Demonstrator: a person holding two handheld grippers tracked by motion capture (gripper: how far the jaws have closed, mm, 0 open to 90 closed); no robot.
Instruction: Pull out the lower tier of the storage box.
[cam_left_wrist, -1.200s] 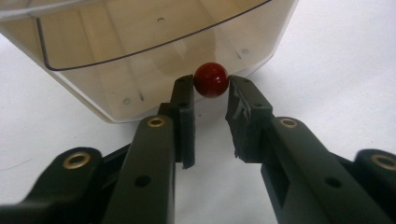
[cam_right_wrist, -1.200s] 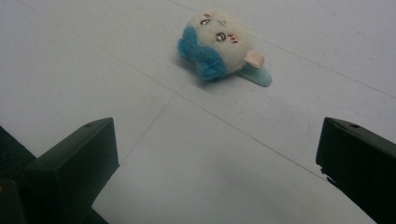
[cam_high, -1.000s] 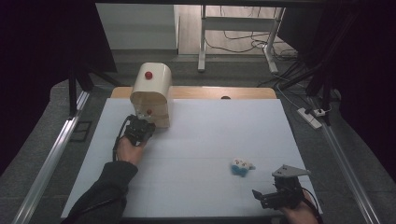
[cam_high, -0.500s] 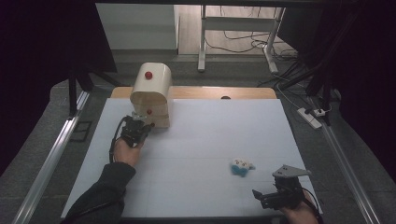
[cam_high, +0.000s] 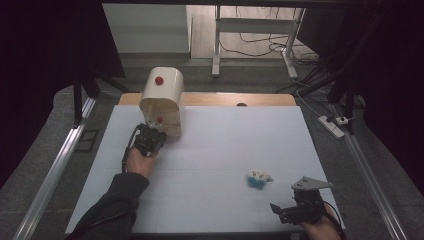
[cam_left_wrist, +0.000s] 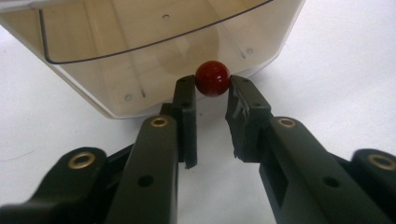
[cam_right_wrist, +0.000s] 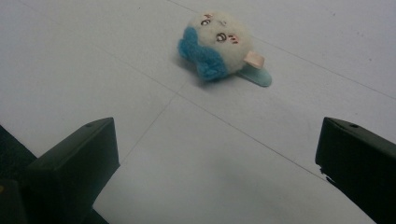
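My left gripper (cam_left_wrist: 211, 95) pinches the bread bin's red knob (cam_left_wrist: 212, 78) dead ahead; right gripper (cam_right_wrist: 215, 154) gapes, idle.

The person wears a dark grey long sleeve (cam_high: 107, 210) on the left arm. Both tools are matte black – the left gripper (cam_left_wrist: 210, 114) has flat angular jaws with brass-coloured rivets (cam_left_wrist: 159, 122) and small round holes. The right gripper (cam_high: 295, 210) carries a grey three-cornered plate (cam_high: 311, 184) and a black cable.
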